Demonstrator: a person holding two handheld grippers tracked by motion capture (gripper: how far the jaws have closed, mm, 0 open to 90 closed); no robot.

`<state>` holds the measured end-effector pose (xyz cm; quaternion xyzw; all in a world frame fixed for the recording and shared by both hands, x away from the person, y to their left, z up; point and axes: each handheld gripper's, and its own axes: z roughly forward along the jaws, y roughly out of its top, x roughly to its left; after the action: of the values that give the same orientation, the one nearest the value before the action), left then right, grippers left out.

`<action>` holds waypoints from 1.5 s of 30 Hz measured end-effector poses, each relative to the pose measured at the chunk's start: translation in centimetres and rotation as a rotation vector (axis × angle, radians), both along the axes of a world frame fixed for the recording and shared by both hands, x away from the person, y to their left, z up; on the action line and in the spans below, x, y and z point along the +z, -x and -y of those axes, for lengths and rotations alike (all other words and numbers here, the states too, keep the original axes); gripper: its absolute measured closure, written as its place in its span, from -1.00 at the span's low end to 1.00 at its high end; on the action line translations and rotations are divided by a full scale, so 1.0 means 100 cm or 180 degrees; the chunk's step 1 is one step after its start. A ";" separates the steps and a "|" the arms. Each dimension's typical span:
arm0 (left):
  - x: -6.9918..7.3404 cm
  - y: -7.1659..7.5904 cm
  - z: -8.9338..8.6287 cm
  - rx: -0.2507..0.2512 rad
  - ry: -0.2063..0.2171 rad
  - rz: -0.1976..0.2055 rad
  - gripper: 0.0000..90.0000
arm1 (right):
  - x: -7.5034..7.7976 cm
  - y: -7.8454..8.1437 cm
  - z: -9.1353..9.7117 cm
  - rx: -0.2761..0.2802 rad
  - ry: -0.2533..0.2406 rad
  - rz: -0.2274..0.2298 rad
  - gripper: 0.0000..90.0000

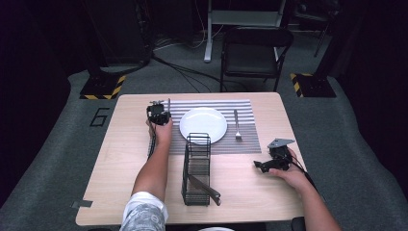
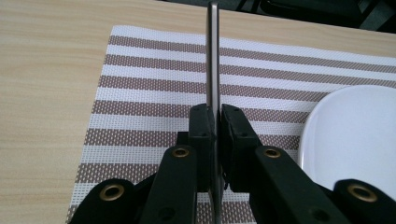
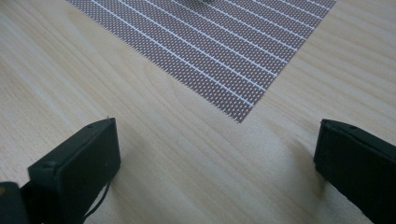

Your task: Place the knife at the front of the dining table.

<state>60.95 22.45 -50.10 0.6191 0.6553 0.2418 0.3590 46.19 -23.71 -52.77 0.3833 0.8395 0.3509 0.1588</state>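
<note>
left gripper (image 2: 214, 123): we've got it pinching a knife (image 2: 213, 56) at the placemat's (image 2: 154, 88) 9 o'clock edge
right gripper (image 3: 217, 154): jaws spread wide
writing: a "6" (image 1: 99, 117) on the floor

Plate (image 1: 203, 124) on striped mat (image 1: 248, 137); fork (image 1: 236, 125) right of plate.

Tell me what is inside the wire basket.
The wire basket holds one utensil, apparently a knife, lying slantwise at its near end, one end jutting past the basket's near corner. The black mesh blurs the rest of the floor.
</note>
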 end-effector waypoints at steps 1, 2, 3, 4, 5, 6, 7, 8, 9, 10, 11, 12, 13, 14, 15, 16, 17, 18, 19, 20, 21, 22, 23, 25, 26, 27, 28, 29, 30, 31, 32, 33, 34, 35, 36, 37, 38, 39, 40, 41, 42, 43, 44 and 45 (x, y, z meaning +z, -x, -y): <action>-0.001 -0.001 0.000 -0.0002 -0.0008 0.0008 0.85 | 0.000 0.000 0.000 0.0005 0.0000 0.0000 -1.00; -0.002 -0.001 0.000 -0.0001 0.0002 0.0003 0.85 | 0.000 0.000 0.000 0.0005 -0.0003 -0.0005 -1.00; -0.003 -0.002 0.000 0.0003 -0.0012 -0.0016 0.85 | 0.000 0.000 0.000 0.0005 -0.0003 -0.0005 -1.00; -0.004 -0.002 0.000 0.0012 -0.0011 -0.0029 0.85 | 0.000 0.000 0.000 0.0006 -0.0003 -0.0005 -1.00; -0.005 -0.003 0.000 0.0012 -0.0013 -0.0045 0.85 | 0.000 0.000 0.000 0.0006 -0.0002 -0.0005 -1.00; -0.006 -0.003 0.000 0.0011 -0.0027 -0.0051 0.85 | 0.000 0.000 0.000 0.0005 -0.0003 -0.0005 -1.00; -0.007 -0.003 0.000 0.0016 -0.0039 -0.0049 0.85 | 0.000 0.000 0.000 0.0006 -0.0002 -0.0005 -1.00; -0.007 -0.004 0.001 0.0033 -0.0023 -0.0070 0.85 | 0.000 0.000 0.000 0.0005 -0.0003 -0.0007 -1.00; -0.008 -0.004 0.001 0.0035 -0.0016 -0.0074 0.85 | 0.000 0.000 0.000 0.0006 -0.0002 -0.0005 -1.00; -0.009 -0.004 0.000 0.0035 -0.0021 -0.0081 0.85 | 0.000 0.000 0.000 0.0005 -0.0003 -0.0007 -1.00; -0.010 -0.005 0.001 0.0039 -0.0029 -0.0085 0.85 | 0.000 0.000 0.000 0.0007 -0.0002 -0.0006 -1.00; -0.011 -0.005 0.000 0.0026 -0.0040 -0.0094 0.85 | 0.000 0.000 0.000 0.0007 -0.0002 -0.0006 -1.00; -0.011 -0.005 0.000 0.0033 -0.0030 -0.0107 0.85 | 0.000 0.000 0.000 0.0009 -0.0002 -0.0005 -1.00; -0.012 -0.006 0.000 0.0025 -0.0038 -0.0118 0.85 | 0.000 0.000 0.000 0.0007 -0.0003 -0.0006 -1.00; -0.012 -0.006 0.000 0.0034 -0.0026 -0.0124 0.85 | 0.000 0.000 0.000 0.0009 -0.0002 -0.0006 -1.00; -0.013 -0.006 0.000 0.0034 -0.0033 -0.0129 0.85 | 0.000 0.000 0.000 0.0009 -0.0003 -0.0007 -1.00; -0.014 -0.006 0.000 0.0049 -0.0027 -0.0140 0.85 | 0.000 0.000 0.000 0.0011 -0.0004 -0.0007 -1.00; -0.014 -0.007 0.000 0.0048 -0.0023 -0.0142 0.85 | 0.000 0.000 0.000 0.0013 -0.0003 -0.0007 -1.00; -0.014 -0.007 0.000 0.0050 -0.0027 -0.0140 0.85 | 0.000 0.000 0.000 0.0013 -0.0003 -0.0007 -1.00; -0.014 -0.007 0.000 0.0049 -0.0027 -0.0141 0.85 | 0.000 0.000 0.000 0.0014 -0.0004 -0.0007 -1.00; -0.014 -0.007 -0.001 0.0047 -0.0030 -0.0144 0.85 | 0.000 0.000 -0.001 0.0013 -0.0004 -0.0009 -1.00; -0.014 -0.007 -0.001 0.0049 -0.0026 -0.0152 0.85 | 0.000 0.000 0.000 0.0015 -0.0002 -0.0009 -1.00; -0.014 -0.008 -0.001 0.0035 -0.0035 -0.0174 0.85 | 0.000 0.000 -0.001 0.0012 -0.0005 -0.0010 -1.00; -0.015 -0.009 -0.001 0.0028 -0.0032 -0.0224 0.85 | 0.000 0.000 -0.001 0.0013 -0.0005 -0.0008 -1.00; -0.015 -0.009 -0.001 0.0018 -0.0050 -0.0227 0.84 | 0.000 0.000 -0.001 0.0013 -0.0005 -0.0008 -1.00; -0.015 -0.009 -0.001 0.0015 -0.0049 -0.0228 0.84 | 0.000 0.000 -0.001 0.0014 -0.0004 -0.0007 -1.00; -0.015 -0.009 -0.001 0.0011 -0.0045 -0.0229 0.84 | 0.000 0.000 -0.001 0.0013 -0.0005 -0.0007 -1.00; -0.015 -0.010 -0.002 0.0010 -0.0027 -0.0223 0.84 | 0.000 0.000 -0.001 0.0011 -0.0004 -0.0009 -1.00; -0.015 -0.010 -0.003 0.0004 -0.0021 -0.0225 0.83 | 0.000 0.000 -0.001 0.0010 -0.0007 -0.0009 -1.00; -0.015 -0.010 -0.003 -0.0003 -0.0024 -0.0224 0.83 | 0.000 0.000 -0.001 0.0012 -0.0005 -0.0007 -1.00; -0.015 -0.010 -0.003 -0.0006 -0.0031 -0.0219 0.83 | 0.000 0.000 -0.001 0.0009 -0.0008 -0.0009 -1.00; -0.015 -0.010 -0.003 -0.0004 -0.0032 -0.0217 0.83 | 0.000 0.000 -0.001 0.0011 -0.0006 -0.0009 -1.00; -0.015 -0.010 -0.003 -0.0008 -0.0034 -0.0219 0.83 | 0.000 0.000 -0.001 0.0009 -0.0008 -0.0009 -1.00; -0.016 -0.010 -0.002 0.0010 -0.0008 -0.0216 0.83 | 0.000 0.000 -0.001 0.0009 -0.0008 -0.0009 -1.00; -0.015 -0.010 -0.003 0.0006 -0.0008 -0.0217 0.83 | 0.000 0.000 -0.001 0.0010 -0.0007 -0.0009 -1.00; -0.015 -0.010 -0.003 0.0002 -0.0009 -0.0215 0.83 | 0.000 0.000 -0.001 0.0008 -0.0008 -0.0009 -1.00; -0.015 -0.010 -0.003 -0.0004 -0.0009 -0.0217 0.83 | 0.000 0.000 -0.001 0.0015 -0.0004 -0.0007 -1.00; -0.015 -0.010 -0.005 -0.0022 -0.0032 -0.0214 0.82 | 0.000 0.000 -0.001 0.0013 -0.0005 -0.0008 -1.00; -0.015 -0.010 -0.005 -0.0015 -0.0029 -0.0212 0.81 | 0.000 0.000 -0.001 0.0011 -0.0006 -0.0007 -1.00; -0.015 -0.009 -0.007 -0.0003 -0.0030 -0.0215 0.79 | 0.000 0.000 -0.001 0.0011 -0.0006 -0.0008 -1.00; -0.015 -0.009 -0.008 0.0022 -0.0009 -0.0206 0.77 | 0.000 0.000 -0.001 0.0014 -0.0005 -0.0008 -1.00; -0.014 -0.009 -0.009 0.0013 -0.0013 -0.0206 0.76 | 0.000 0.000 -0.001 0.0011 -0.0007 -0.0008 -1.00; -0.014 -0.009 -0.011 0.0000 0.0010 -0.0202 0.75 | 0.000 0.000 -0.001 0.0013 -0.0004 -0.0007 -1.00; -0.014 -0.009 -0.012 -0.0006 0.0036 -0.0202 0.75 | 0.000 0.000 -0.001 0.0014 -0.0005 -0.0006 -1.00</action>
<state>61.84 23.60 -51.51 0.6250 0.6671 0.2180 0.3418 46.21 -23.65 -52.76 0.3819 0.8402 0.3516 0.1570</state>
